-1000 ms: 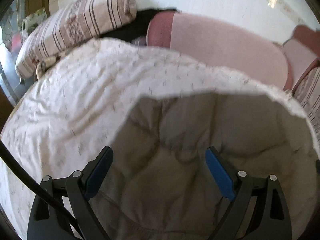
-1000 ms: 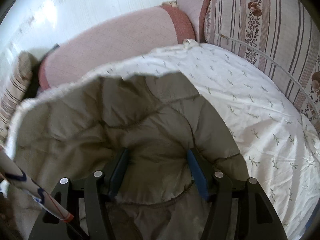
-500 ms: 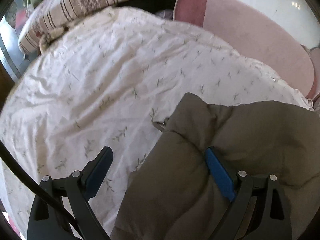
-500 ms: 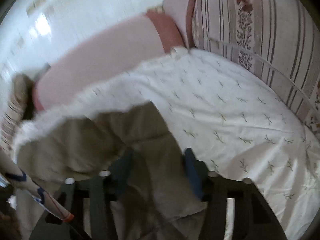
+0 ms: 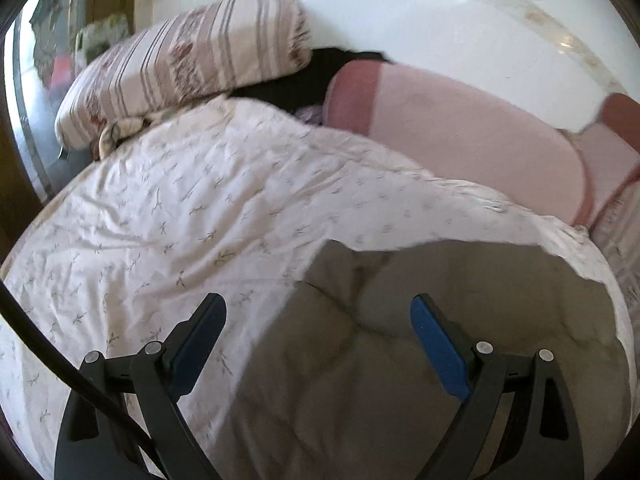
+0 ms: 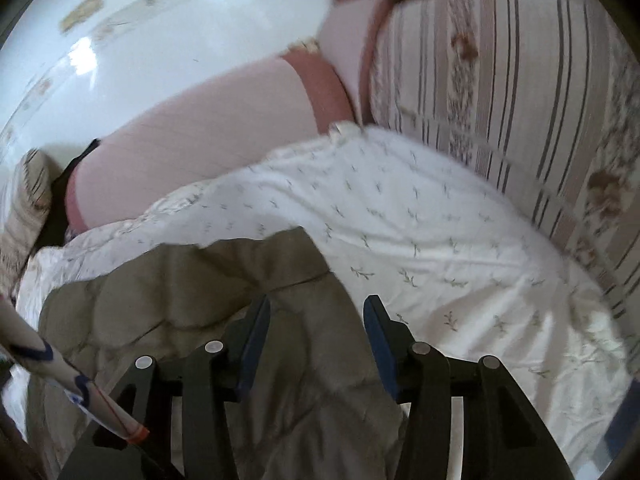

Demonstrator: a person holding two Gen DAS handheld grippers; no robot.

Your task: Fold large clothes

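Since half a second ago, the olive quilted garment point(image 5: 400, 360) is spread wider beneath the left gripper point(image 5: 316, 340), whose jaws are held wide apart above it, nothing clamped. The right gripper point(image 6: 316, 332) is seen partly open astride a ridge of the garment point(image 6: 200, 300); grip is possibly loose. The garment is laid on the white sprigged bedcover point(image 5: 180, 208).

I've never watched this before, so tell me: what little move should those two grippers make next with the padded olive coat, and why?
Probably close the right gripper on the olive coat: its fabric bunches between the fingers, while the left gripper is wide open.
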